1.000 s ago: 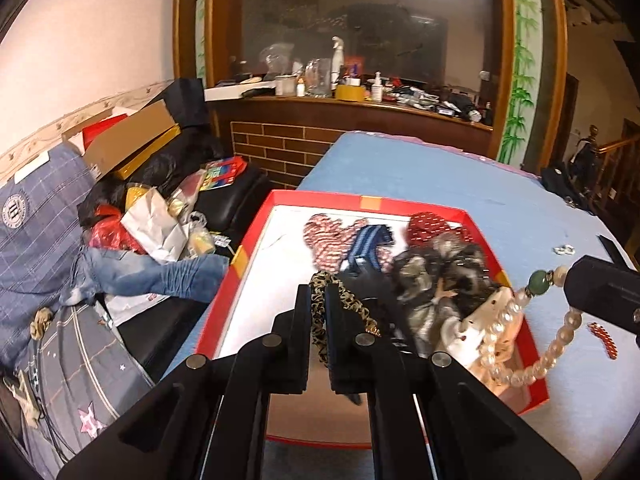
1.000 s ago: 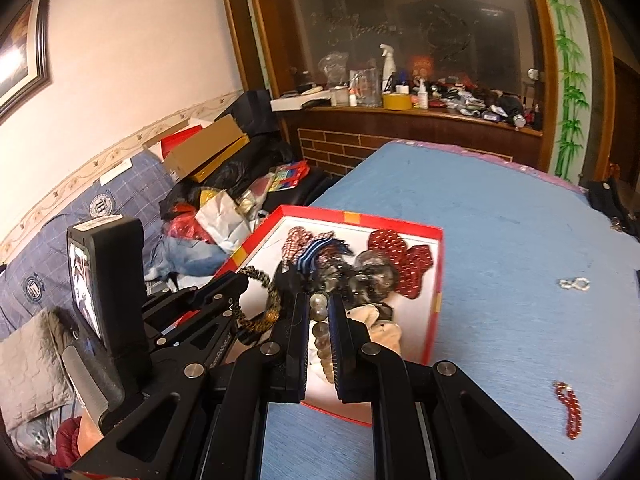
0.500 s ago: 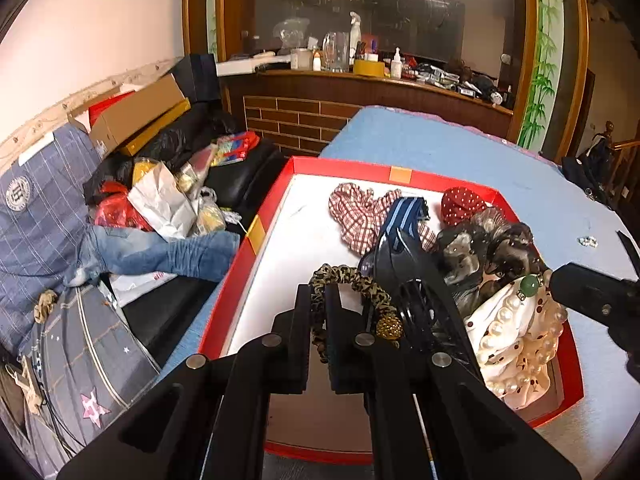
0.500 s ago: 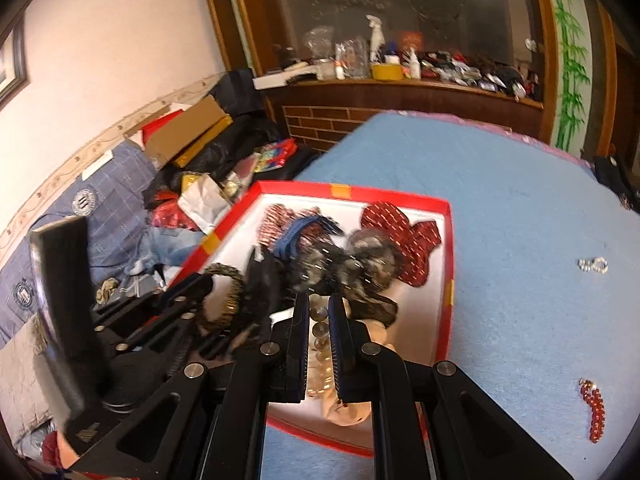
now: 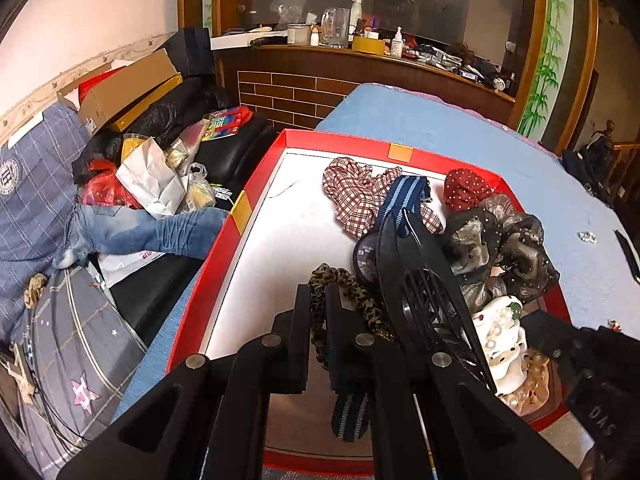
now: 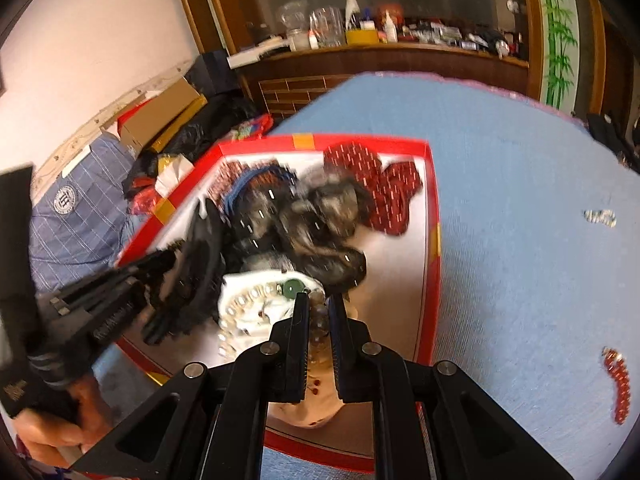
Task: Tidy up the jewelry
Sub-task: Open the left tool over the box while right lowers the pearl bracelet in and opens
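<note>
I'm at the drop-off: my left gripper (image 5: 318, 312) pinches a leopard hair tie (image 5: 348, 284), my right gripper (image 6: 318, 312) a pearl necklace (image 6: 256, 300), both over the red box (image 6: 434, 240). Next, I release them inside.

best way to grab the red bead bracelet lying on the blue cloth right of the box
Probably take the red bead bracelet from straight above, across the middle of its strand: it lies flat and alone on the blue cloth, a thin curved line, so fingers can straddle its narrow width.
</note>
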`<move>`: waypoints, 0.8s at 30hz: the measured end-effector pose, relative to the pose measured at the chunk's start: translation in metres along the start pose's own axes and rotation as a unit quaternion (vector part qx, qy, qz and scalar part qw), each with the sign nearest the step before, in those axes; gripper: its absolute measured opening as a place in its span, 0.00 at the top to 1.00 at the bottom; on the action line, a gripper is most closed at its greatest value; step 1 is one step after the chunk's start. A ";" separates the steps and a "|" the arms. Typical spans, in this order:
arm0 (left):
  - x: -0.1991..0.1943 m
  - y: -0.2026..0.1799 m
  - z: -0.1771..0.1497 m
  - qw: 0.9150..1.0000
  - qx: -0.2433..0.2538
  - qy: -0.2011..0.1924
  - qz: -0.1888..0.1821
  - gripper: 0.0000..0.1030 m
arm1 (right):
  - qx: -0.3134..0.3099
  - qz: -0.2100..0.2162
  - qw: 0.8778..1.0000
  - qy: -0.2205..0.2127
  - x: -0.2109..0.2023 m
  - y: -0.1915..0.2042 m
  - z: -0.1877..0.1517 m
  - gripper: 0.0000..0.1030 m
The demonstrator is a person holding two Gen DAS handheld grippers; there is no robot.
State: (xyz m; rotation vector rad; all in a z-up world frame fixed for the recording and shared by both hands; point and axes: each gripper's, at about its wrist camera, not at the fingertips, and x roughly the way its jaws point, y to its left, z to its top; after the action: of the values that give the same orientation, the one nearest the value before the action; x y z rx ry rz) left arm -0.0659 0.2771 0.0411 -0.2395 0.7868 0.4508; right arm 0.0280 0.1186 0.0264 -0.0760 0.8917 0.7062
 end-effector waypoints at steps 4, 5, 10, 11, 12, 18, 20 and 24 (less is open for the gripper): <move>0.001 -0.004 -0.001 1.000 0.005 0.000 0.005 0.94 | 0.001 0.002 1.000 0.005 0.002 -0.002 -0.002 0.89; 0.001 -0.006 -0.001 1.000 0.007 0.000 0.007 0.94 | -0.002 -0.001 1.000 0.004 0.002 -0.001 -0.003 0.89; 0.001 -0.009 -0.002 1.000 0.012 0.001 0.012 0.94 | -0.024 -0.017 1.000 0.009 0.006 0.005 -0.007 0.88; 0.001 -0.009 -0.001 1.000 0.012 0.002 0.013 0.94 | -0.026 -0.017 0.999 0.009 0.007 0.005 -0.007 0.87; 0.001 -0.009 -0.001 1.000 0.012 0.003 0.013 0.94 | -0.027 -0.017 0.999 0.009 0.007 0.005 -0.008 0.87; 0.003 -0.009 -0.001 1.000 0.013 0.010 0.014 0.93 | -0.040 -0.028 0.999 0.005 0.007 0.008 -0.010 0.86; 0.003 -0.009 -0.002 1.000 0.012 0.009 0.015 0.86 | -0.041 -0.031 0.999 0.004 0.005 0.009 -0.012 0.85; 0.002 -0.008 -0.002 1.000 0.012 0.007 0.015 0.78 | -0.026 -0.031 0.999 0.004 0.002 0.005 -0.010 0.63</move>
State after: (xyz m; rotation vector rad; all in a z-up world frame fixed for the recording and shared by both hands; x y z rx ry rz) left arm -0.0618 0.2700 0.0384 -0.2094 0.8102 0.4692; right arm 0.0188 0.1197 0.0193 -0.1522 0.8746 0.6723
